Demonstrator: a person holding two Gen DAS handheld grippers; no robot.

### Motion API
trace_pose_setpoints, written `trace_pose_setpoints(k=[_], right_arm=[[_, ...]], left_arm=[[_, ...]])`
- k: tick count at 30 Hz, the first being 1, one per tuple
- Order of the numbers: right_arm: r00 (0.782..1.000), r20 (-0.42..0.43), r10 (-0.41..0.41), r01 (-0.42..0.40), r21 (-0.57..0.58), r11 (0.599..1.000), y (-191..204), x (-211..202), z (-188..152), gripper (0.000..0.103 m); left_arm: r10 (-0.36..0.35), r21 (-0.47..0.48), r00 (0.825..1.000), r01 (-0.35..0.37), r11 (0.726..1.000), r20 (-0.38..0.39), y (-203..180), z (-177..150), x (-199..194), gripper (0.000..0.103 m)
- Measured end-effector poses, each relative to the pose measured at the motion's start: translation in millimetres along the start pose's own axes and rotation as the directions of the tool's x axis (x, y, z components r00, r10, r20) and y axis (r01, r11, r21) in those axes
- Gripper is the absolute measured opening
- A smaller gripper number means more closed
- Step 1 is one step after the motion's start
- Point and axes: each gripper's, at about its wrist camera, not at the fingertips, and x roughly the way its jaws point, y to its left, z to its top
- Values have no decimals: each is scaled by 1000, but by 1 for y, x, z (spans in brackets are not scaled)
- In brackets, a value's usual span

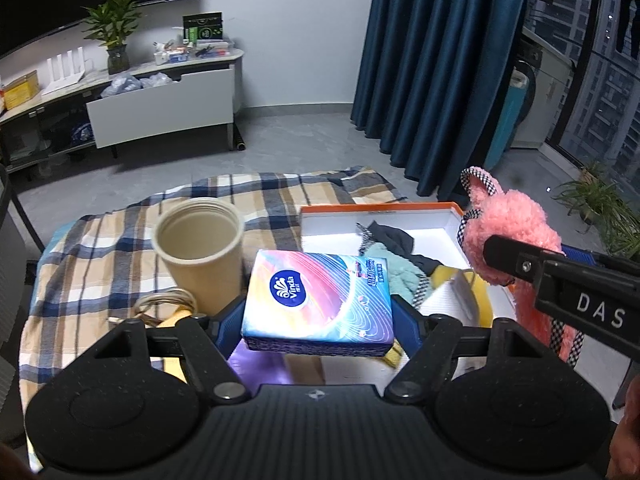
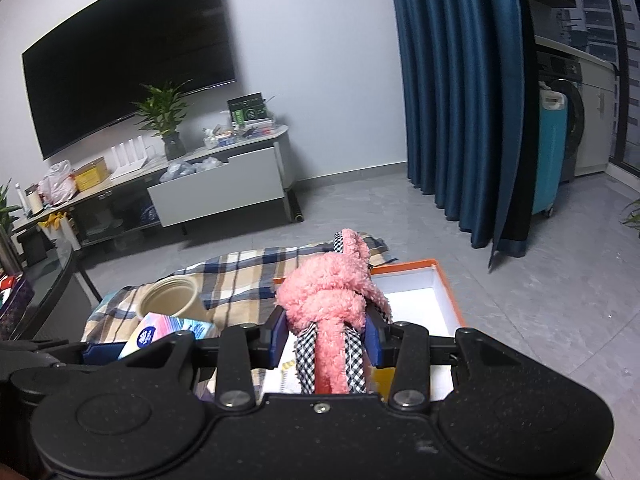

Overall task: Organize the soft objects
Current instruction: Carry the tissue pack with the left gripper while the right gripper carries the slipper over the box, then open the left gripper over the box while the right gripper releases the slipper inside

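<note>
Pastel-wrapped Vinda tissue pack (image 1: 318, 300) is clamped in the left gripper (image 1: 318, 318), raised just beside the orange-rimmed box (image 1: 400, 209). The right gripper (image 2: 326, 342) clenches a pink fluffy scrunchie (image 2: 330, 300) above that box. Left of the box stands a beige cup (image 1: 198, 248) on plaid cloth (image 1: 92, 248).

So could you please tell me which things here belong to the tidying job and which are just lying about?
Job:
tissue pack in left gripper
pink plush toy in right gripper
box

Lying about:
cup
checked cloth
plant
TV
</note>
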Motion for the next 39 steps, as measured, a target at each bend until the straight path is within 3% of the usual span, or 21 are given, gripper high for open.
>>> trace_pose_setpoints(k=[24,39], right_arm=[[994,-29,-108,110,81,991,-56,-2,-14,49],[989,-64,-132,138,103,985,-69,1,-23,51]], left_arm=[[-106,79,992,111,991,-67,-57,-15,27,76],[-121,105,989,129,986,-83,-75,-23,32,76]])
